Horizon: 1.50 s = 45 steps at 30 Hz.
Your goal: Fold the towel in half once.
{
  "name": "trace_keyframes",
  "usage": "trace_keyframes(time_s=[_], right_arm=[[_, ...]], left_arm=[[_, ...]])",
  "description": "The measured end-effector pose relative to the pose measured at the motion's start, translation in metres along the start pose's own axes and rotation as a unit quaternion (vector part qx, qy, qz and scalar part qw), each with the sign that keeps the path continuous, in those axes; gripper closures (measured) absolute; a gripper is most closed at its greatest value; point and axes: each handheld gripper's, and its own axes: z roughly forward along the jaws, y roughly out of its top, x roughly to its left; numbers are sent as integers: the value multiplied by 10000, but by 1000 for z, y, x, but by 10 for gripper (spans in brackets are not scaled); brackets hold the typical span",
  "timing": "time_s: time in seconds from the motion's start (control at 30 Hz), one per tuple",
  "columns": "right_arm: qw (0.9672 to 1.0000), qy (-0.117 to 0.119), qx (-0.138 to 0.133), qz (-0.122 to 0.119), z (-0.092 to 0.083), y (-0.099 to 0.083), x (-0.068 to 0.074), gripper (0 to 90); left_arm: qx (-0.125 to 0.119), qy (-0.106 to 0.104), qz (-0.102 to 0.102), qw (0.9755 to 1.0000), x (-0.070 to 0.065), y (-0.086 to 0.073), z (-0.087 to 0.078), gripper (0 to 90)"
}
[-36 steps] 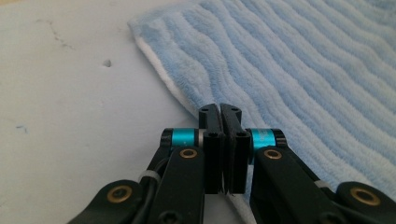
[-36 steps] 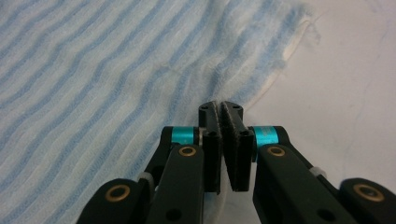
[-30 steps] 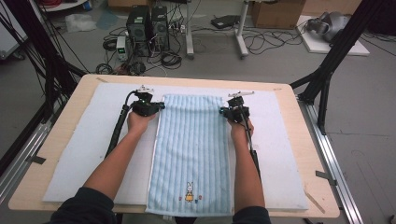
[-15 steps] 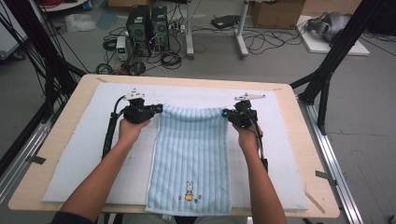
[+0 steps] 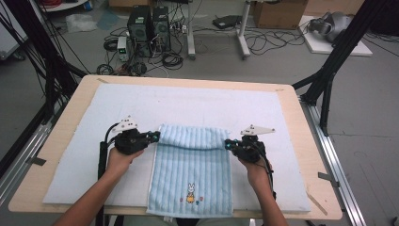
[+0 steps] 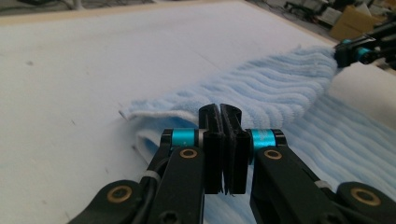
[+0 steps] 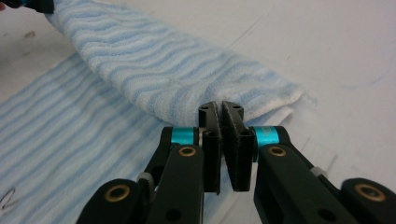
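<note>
a light blue striped towel (image 5: 190,174) with a small rabbit motif near its near edge lies on the pale mat (image 5: 70,179) that covers the worktop (image 5: 324,207). its far end is folded back toward the person. the left claw (image 5: 154,136) is clenched on that fold's left corner, and the right claw (image 5: 229,144) pinches the right corner, jaws almost together on the cloth.

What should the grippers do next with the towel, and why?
Probably keep drawing the pinched far edge toward the near hem, then lay it down. The left gripper and right gripper are each shut on a far corner of the towel, and the folded-over part covers only the top of it; the bunny end lies uncovered, so the fold looks half done.
</note>
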Motion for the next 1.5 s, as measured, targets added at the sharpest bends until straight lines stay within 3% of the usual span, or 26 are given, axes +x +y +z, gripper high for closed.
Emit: trace_keyframes(time_s=[0.03,0.07,0.1,0.13,0.2,0.23,0.3,0.37,0.43,0.53,0.57,0.63,0.67,0.7,0.77,0.8,0.9,1.0,1.07,1.27,1.33,1.5], right_arm=[[9999,-113,50,-120,-1,-1,2,776],[9997,-210,-23,-103,-4,1,0,721],[9996,-261,-100,2,-5,3,-2,678],[9992,-341,-207,79,-6,7,-5,642],[9975,-518,-409,245,-5,16,-13,577],[9969,-575,-419,329,-2,20,-17,551],[9967,-665,-156,427,13,27,-26,491],[9964,-612,170,562,29,29,-32,460],[9953,-679,419,555,45,31,-36,446],[9925,-772,714,617,66,36,-43,418],[9913,-833,810,612,69,36,-44,445],[9890,-1040,988,371,76,37,-44,566],[9886,-1074,1009,300,75,38,-43,707],[9897,-973,1011,271,75,38,-43,785],[9892,-1035,1032,124,74,39,-42,826],[9895,-1031,1010,55,73,39,-42,829],[9929,-967,672,180,68,41,-46,832],[9940,-1005,397,154,61,44,-45,833],[9955,-876,250,266,53,45,-44,833],[9974,-710,-56,105,21,45,-32,835],[9977,-660,-116,52,11,42,-26,835],[9981,-561,-258,-51,-11,31,-11,835]], left_arm=[[19,74,-18,10000,2,3,-1,817],[-13,180,-76,9998,5,7,-1,671],[-105,291,-219,9993,11,12,0,565],[-195,381,-390,9983,18,16,1,514],[-276,476,-557,9969,28,22,7,464],[-183,501,-572,9969,32,23,15,452],[-4,584,-609,9964,37,21,29,428],[191,669,-700,9951,43,16,46,412],[270,731,-790,9938,45,10,58,417],[645,795,-708,9922,46,9,68,467],[672,792,-588,9928,44,10,69,540],[813,953,-260,9918,40,12,72,820],[792,984,-294,9916,40,12,73,834],[767,992,-331,9916,41,12,72,840],[677,960,-396,9923,42,13,70,843],[549,933,-400,9933,42,14,68,843],[175,830,-368,9957,41,20,60,842],[-136,677,-436,9967,40,26,52,842],[-172,620,-399,9971,38,28,48,843],[-405,343,-242,9983,22,36,27,843],[-385,240,-132,9989,14,36,19,842],[-352,74,-105,9993,2,27,4,842]])
